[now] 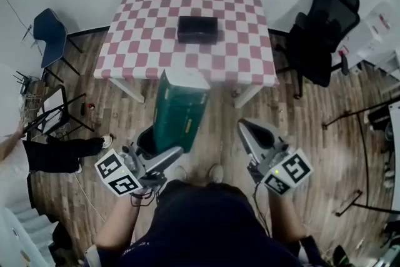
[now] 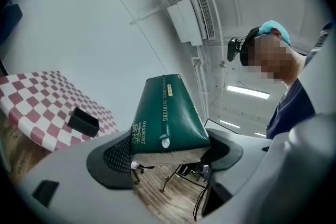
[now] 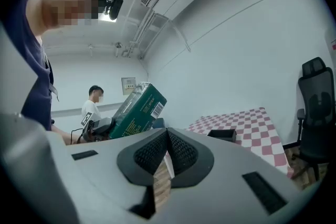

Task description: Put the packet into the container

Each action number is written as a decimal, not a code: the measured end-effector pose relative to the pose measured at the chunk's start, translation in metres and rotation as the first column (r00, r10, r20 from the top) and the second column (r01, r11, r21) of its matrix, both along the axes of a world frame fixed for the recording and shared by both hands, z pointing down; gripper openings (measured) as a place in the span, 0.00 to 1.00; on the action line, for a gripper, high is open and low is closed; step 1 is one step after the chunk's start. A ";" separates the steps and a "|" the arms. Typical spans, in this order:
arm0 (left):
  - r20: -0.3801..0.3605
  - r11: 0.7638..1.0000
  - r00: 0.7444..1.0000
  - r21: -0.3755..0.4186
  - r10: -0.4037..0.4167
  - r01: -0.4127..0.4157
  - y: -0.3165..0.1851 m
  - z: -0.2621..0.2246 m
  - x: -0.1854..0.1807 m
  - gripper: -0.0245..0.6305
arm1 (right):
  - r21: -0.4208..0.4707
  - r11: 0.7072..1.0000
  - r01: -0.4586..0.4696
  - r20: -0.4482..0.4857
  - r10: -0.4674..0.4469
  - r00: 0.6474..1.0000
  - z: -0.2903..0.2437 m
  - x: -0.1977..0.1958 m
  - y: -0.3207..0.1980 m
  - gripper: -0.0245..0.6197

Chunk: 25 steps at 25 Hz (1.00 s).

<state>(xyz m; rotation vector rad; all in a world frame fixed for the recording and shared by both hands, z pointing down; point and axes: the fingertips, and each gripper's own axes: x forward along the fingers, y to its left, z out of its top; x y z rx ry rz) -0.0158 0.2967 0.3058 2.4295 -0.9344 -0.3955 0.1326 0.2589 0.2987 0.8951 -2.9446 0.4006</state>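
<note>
A dark green packet point(image 1: 181, 106) with a white end sticks up and forward from my left gripper point(image 1: 164, 146), which is shut on its lower end. In the left gripper view both pads press the sides of the packet point(image 2: 165, 118) at my left gripper point(image 2: 168, 152). The container, a small black open box point(image 1: 197, 29), sits near the middle of the red-and-white checked table point(image 1: 150, 3), ahead of the packet. My right gripper point(image 1: 249, 128) hangs over the wooden floor, shut with nothing in it. From the right gripper point(image 3: 167, 136) I see the packet point(image 3: 137, 110) and the container point(image 3: 221, 134).
A black office chair point(image 1: 322, 31) stands right of the table, and a blue chair point(image 1: 50, 31) to its left. A second person point(image 3: 94, 102) stands by the far wall. Stands and cables lie on the floor at right point(image 1: 362, 153).
</note>
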 end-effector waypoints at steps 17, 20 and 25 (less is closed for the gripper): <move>0.113 0.992 0.986 -0.012 -0.124 0.126 -0.043 0.017 0.042 0.67 | -0.032 0.993 0.110 0.029 -0.109 0.994 0.011 0.076 -0.039 0.06; 0.150 0.994 0.983 -0.012 -0.107 0.110 -0.064 0.029 0.034 0.67 | -0.037 0.994 0.104 0.029 -0.103 0.994 0.019 0.070 -0.054 0.06; 0.185 0.997 0.980 -0.025 -0.073 0.079 -0.134 0.040 0.020 0.67 | -0.064 0.995 0.077 0.020 -0.076 0.997 0.024 0.063 -0.112 0.06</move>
